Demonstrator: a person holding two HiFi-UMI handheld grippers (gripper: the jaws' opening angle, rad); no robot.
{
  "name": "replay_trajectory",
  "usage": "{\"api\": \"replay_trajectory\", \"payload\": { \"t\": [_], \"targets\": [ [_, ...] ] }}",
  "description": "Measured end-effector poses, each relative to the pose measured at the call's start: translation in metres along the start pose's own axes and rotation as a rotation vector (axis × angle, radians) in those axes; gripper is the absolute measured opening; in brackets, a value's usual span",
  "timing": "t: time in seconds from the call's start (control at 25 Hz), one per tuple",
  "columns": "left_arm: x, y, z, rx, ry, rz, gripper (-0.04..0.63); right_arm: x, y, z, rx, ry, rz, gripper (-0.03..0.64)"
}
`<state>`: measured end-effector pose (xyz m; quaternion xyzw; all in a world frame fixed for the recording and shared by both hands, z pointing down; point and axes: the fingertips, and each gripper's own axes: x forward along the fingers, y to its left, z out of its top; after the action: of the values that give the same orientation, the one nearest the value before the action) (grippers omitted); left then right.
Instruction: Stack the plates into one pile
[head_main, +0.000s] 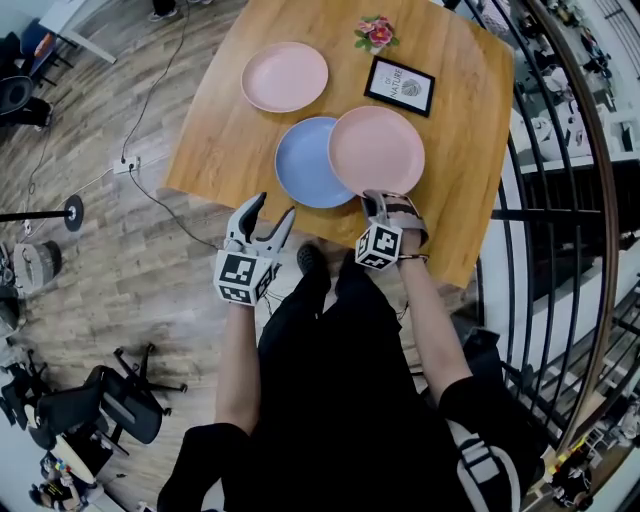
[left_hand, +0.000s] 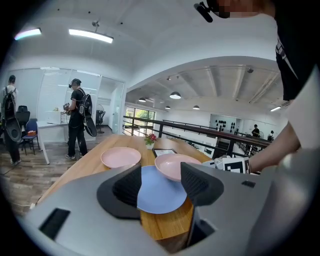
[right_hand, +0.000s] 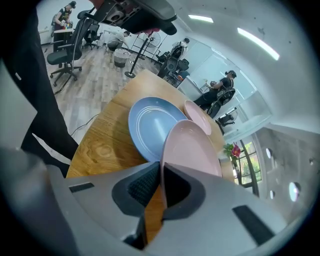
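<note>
My right gripper (head_main: 376, 205) is shut on the near rim of a pink plate (head_main: 377, 149), which hangs tilted over the right edge of the blue plate (head_main: 305, 163). In the right gripper view the pink plate's (right_hand: 192, 150) rim is pinched between the jaws, with the blue plate (right_hand: 152, 125) lying flat to its left. A second pink plate (head_main: 285, 76) rests at the far left of the wooden table (head_main: 225, 140). Off the table's near edge, my left gripper (head_main: 272, 214) stands open and empty; its view shows the blue plate (left_hand: 160, 190) ahead.
A framed card (head_main: 400, 86) and a small flower pot (head_main: 376, 33) stand at the table's far side. A metal railing (head_main: 545, 200) runs along the right. Cables and a socket (head_main: 126, 165) lie on the floor left of the table, with office chairs (head_main: 110, 400) nearer.
</note>
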<state>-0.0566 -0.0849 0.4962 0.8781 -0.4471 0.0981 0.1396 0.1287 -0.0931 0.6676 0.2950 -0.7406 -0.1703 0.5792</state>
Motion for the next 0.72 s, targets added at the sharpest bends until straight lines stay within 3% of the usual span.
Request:
{"api": "replay_trajectory", "payload": {
  "t": [0.72],
  "targets": [
    [-0.022,0.037,-0.012,-0.021,-0.023,0.041,0.261,0.017,0.022,0.063,-0.057,-0.054,0.034,0.023]
  ]
}}
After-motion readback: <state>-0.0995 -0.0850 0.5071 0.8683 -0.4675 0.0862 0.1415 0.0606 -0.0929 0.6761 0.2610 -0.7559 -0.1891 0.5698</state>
